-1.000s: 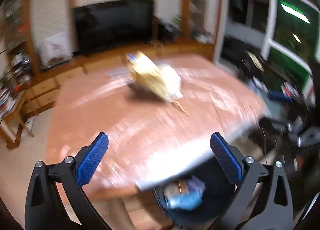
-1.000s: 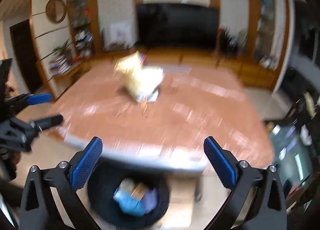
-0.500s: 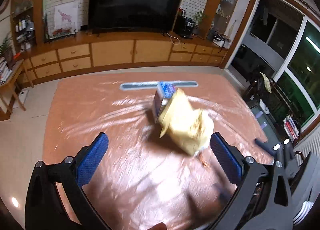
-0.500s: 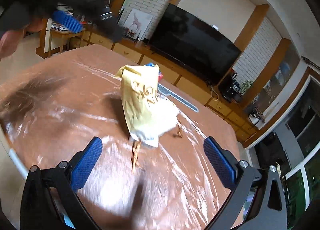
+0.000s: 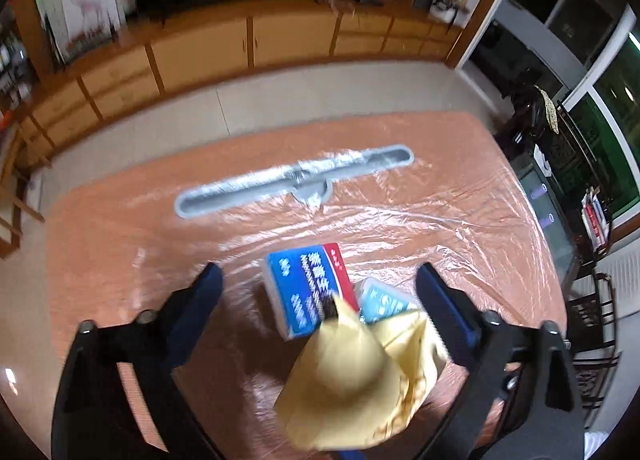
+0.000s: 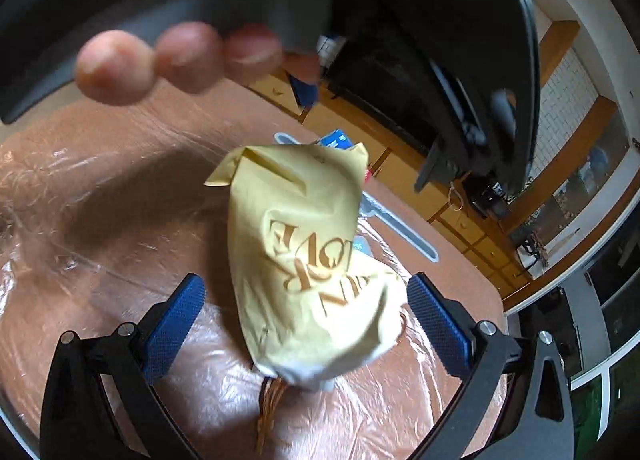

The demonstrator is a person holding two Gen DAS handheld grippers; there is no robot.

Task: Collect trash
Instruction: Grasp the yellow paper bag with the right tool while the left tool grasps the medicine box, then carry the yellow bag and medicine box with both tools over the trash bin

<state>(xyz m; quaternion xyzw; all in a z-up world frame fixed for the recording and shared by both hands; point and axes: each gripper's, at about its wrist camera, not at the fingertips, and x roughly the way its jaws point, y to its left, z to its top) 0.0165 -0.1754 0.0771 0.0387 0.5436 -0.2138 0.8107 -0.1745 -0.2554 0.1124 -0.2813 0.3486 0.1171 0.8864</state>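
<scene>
A crumpled yellow paper bag (image 6: 308, 264) with gold lettering stands on the plastic-covered table (image 6: 80, 220); it also shows in the left wrist view (image 5: 360, 380). A blue and red carton (image 5: 310, 292) and a smaller light blue packet (image 5: 384, 300) lie just behind it. Brown paper handles (image 6: 270, 404) stick out under the bag. My left gripper (image 5: 320, 300) is open, its fingers either side of the carton and the bag top. My right gripper (image 6: 304, 320) is open, its fingers either side of the bag's lower half, not touching.
A long grey tray-like strip (image 5: 296, 180) lies under the plastic farther back on the table. The left device and the hand holding it (image 6: 180, 56) hang above the bag in the right wrist view. Wooden cabinets (image 5: 240, 48) stand beyond the table's far edge.
Both grippers have moved from the table's edge over a dark bin to the pile in the middle. They now straddle the bag and the carton, still open.
</scene>
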